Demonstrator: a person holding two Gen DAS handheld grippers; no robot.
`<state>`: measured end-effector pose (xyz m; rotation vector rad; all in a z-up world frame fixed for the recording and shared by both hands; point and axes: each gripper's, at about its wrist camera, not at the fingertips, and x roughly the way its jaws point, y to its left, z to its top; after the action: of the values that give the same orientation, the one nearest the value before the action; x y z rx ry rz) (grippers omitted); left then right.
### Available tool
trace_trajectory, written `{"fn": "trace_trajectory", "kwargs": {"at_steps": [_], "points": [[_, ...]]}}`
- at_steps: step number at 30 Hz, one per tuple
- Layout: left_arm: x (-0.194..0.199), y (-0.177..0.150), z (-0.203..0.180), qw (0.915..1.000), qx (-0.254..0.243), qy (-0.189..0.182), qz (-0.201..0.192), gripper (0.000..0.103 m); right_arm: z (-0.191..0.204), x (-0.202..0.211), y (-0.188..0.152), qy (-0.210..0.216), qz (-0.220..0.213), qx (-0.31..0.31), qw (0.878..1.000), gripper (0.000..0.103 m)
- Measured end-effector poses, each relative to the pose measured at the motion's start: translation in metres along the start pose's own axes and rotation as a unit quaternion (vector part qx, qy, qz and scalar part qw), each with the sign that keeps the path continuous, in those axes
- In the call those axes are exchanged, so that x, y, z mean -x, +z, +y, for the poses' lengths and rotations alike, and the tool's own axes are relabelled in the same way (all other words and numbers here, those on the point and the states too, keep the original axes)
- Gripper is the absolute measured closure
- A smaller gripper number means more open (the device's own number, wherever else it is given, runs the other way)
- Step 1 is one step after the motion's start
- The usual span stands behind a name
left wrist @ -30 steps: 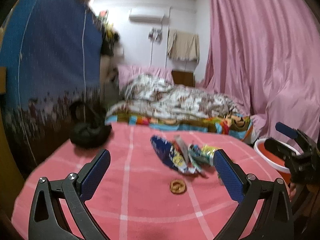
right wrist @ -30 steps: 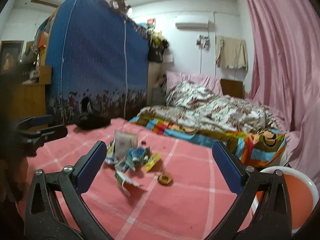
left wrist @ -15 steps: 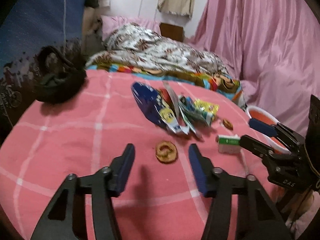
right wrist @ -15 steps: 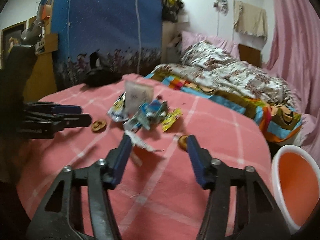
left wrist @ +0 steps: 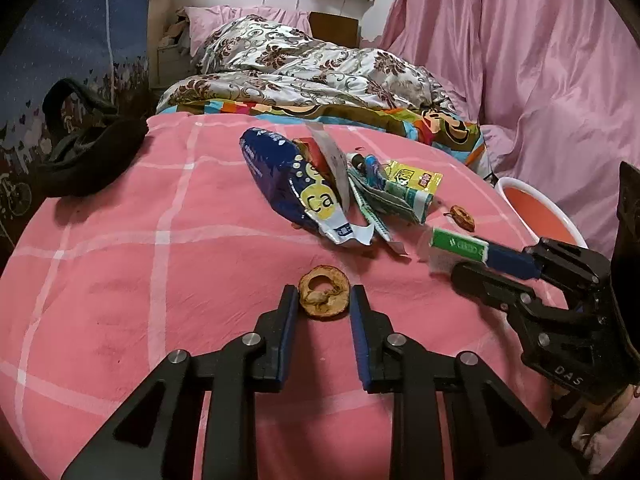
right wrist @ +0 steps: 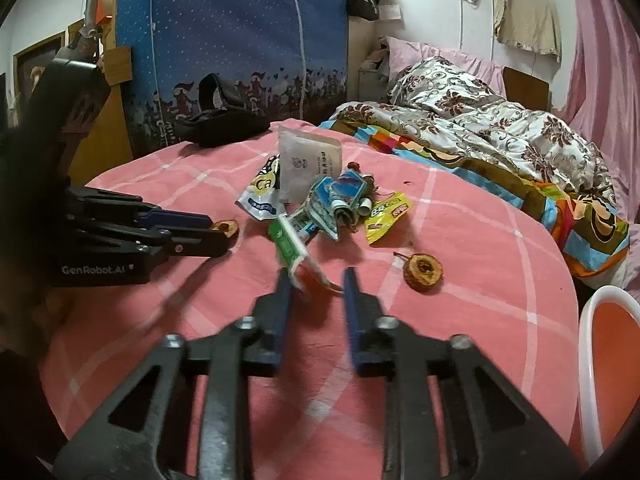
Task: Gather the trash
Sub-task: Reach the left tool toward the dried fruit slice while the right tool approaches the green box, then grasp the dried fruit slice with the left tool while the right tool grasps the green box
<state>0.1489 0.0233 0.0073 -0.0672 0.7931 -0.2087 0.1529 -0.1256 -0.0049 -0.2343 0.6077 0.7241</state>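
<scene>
A bedroom: a round table draped in pink cloth with pale check lines stands before a bed heaped with a glossy brown-and-cream floral quilt, and pink curtains fall in shiny folds at 2 o'clock.

The left hand-held gripper rests low on the cloth, its blue-padded fingers narrowed about a dried, ring-shaped fruit slice, brown and wrinkled; whether the pads touch it cannot be told. At 12 o'clock from it lies the trash pile: a crinkled blue snack bag, green and yellow wrappers, torn foil. A black bag slumps at 10 o'clock near the table edge.

The right hand-held gripper has its fingers partly apart around the end of a green-and-white wrapper, motion-blurred; contact is unclear. A second wrinkled slice lies at 2 o'clock from it, well apart from the pile.

Only the right wrist view shows the tall blue fabric wardrobe in full and a white sachet standing upright in the pile. Both views catch the white-rimmed orange bin beside the table, at 4 o'clock in the right view.
</scene>
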Motion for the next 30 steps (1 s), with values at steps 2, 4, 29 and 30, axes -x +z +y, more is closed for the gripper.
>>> {"fn": "trace_trajectory", "kwargs": {"at_steps": [2, 4, 29, 30], "points": [[-0.002, 0.001, -0.003, 1.0, -0.005, 0.003, 0.0, 0.081, 0.001, 0.0, 0.0, 0.004, 0.0, -0.002, 1.0, 0.086], [-0.003, 0.001, -0.004, 1.0, -0.007, 0.004, -0.001, 0.081, 0.004, 0.0, -0.001, 0.004, -0.002, -0.003, 1.0, 0.09], [0.03, 0.006, -0.056, 0.9917, 0.007, 0.002, -0.129, 0.081, -0.011, 0.069, -0.004, -0.08, -0.147, -0.03, 0.986, 0.096], [0.032, 0.008, -0.063, 0.9903, 0.003, 0.0, -0.139, 0.081, -0.014, 0.077, -0.005, -0.092, -0.161, -0.032, 0.982, 0.096]]}}
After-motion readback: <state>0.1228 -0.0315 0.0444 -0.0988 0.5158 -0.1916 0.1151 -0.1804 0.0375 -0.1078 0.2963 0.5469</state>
